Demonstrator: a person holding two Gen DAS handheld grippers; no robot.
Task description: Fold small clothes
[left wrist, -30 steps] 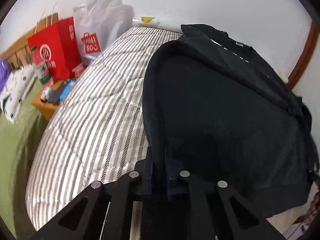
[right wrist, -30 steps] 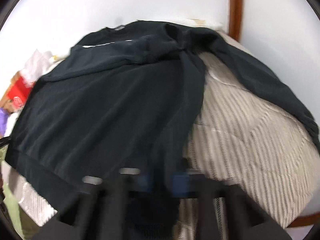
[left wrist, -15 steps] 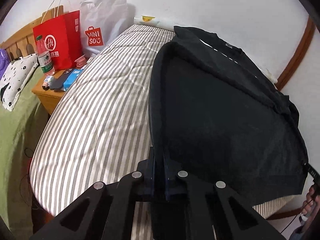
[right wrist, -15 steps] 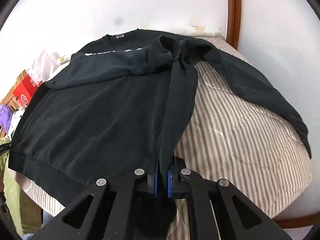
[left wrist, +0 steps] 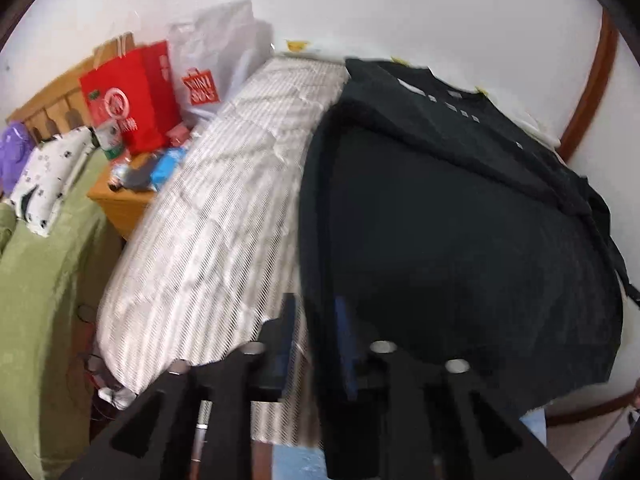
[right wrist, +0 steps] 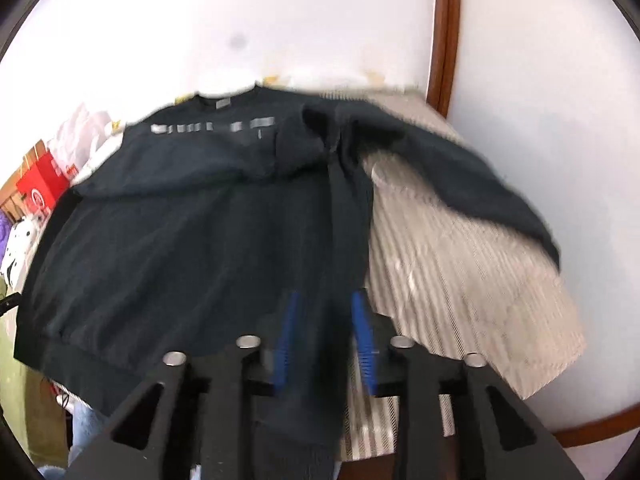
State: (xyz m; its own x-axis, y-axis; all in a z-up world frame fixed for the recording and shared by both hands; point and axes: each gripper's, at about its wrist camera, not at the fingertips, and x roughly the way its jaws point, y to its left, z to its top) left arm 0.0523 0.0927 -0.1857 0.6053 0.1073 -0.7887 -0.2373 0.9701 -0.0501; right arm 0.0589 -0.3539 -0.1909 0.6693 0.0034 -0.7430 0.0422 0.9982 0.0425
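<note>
A black sweatshirt (left wrist: 460, 220) lies spread on the striped mattress (left wrist: 224, 208), neck toward the wall. In the right wrist view the sweatshirt (right wrist: 192, 240) shows white lettering across the chest, one sleeve stretched to the right. My left gripper (left wrist: 316, 328) is open, its blue pads apart, with the sweatshirt's left hem corner hanging between them. My right gripper (right wrist: 326, 324) is open too, blue pads apart, with the right hem edge draped loosely between them. Both views are blurred by motion.
A red paper bag (left wrist: 128, 96) and a white bag (left wrist: 212, 64) stand at the mattress head by a wooden bedside table (left wrist: 120, 200) with bottles and packets. A green bed with a spotted pillow (left wrist: 48, 176) lies left. White wall and brown trim (right wrist: 442, 40) lie behind.
Both grippers were shut on the sweatshirt's hem corners; now their pads have spread apart and the cloth hangs loose between them. Both views have shifted and blurred.
</note>
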